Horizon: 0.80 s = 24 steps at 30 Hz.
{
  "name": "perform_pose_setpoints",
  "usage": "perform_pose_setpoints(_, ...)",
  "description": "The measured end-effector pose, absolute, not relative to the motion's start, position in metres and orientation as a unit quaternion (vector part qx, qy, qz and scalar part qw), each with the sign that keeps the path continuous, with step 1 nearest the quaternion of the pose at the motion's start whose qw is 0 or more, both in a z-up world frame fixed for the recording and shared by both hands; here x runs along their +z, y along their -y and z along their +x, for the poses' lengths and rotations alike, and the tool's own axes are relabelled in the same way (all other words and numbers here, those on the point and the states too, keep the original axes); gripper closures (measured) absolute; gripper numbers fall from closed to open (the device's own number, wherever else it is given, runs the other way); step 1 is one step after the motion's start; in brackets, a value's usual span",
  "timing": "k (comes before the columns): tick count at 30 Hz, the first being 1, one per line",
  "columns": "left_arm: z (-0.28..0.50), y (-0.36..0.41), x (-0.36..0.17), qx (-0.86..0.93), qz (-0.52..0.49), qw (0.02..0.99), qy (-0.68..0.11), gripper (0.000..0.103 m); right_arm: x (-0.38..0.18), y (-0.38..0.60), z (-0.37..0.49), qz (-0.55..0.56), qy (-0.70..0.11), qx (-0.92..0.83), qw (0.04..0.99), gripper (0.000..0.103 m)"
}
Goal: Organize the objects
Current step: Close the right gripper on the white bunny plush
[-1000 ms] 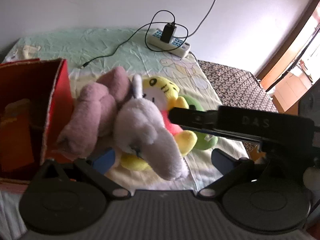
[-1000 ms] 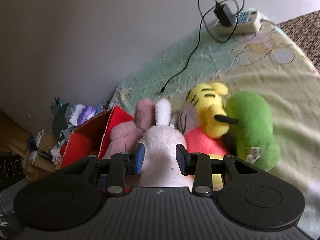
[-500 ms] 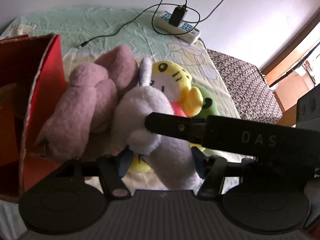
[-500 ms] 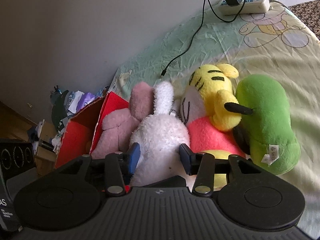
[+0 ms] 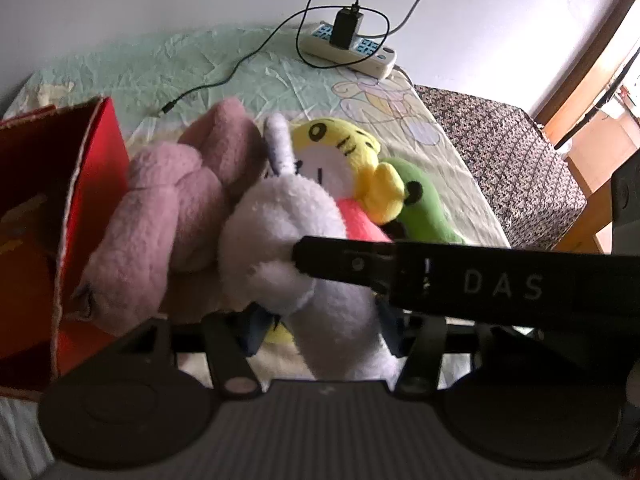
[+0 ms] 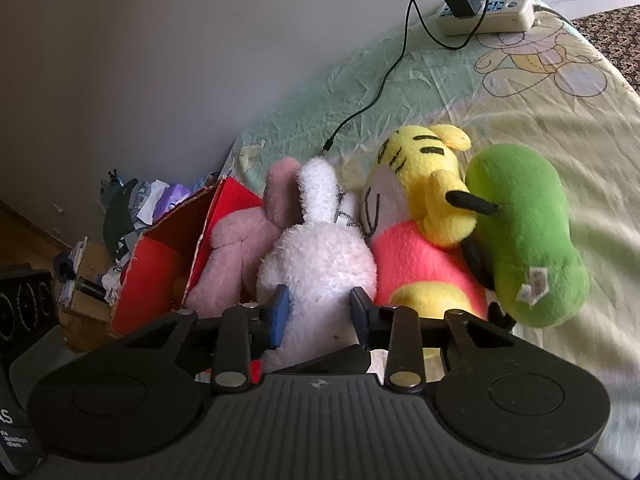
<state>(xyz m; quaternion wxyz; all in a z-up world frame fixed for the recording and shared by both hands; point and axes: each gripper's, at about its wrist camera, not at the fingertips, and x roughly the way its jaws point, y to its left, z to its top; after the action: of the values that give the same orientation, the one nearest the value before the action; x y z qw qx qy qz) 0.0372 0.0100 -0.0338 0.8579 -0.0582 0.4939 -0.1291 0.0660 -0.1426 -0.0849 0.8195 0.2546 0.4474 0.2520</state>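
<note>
Now our white plush rabbit (image 5: 280, 232) lies on the bed, long axis running away from us, beside the red box (image 5: 86, 216). Our left hand-held gripper (image 5: 320, 330), jaws just closed, pinches its lower body; our right hand-held gripper (image 6: 318, 312), jaws narrowing, squeezes it too. The box lies leftward.

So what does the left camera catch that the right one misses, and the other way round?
Only the left view shows the right gripper reaching across, and the doorway. Only the right view shows the floor clutter beside the bed. Both show the white rabbit, clamped by both grippers, the left gripper low on it, plus the pink toy, tiger, green toy, red box and power strip.
</note>
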Motion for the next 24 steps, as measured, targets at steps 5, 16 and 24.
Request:
perform_pose_setpoints(5, 0.028, -0.003, -0.030, -0.125, -0.038, 0.860, -0.494, 0.049, -0.083, 0.142, 0.055, 0.251, -0.442, 0.249, 0.825, 0.068)
perform_pose_setpoints(16, 0.007, 0.009, -0.026, -0.132, -0.018, 0.859, -0.494, 0.049, -0.085, 0.153, 0.033, 0.267, -0.438, 0.230, 0.827, 0.069)
perform_pose_setpoints(24, -0.007, 0.015, -0.025, -0.141, -0.009, 0.861, -0.489, 0.050, -0.083, 0.155, 0.016, 0.274, -0.434, 0.221, 0.830, 0.070)
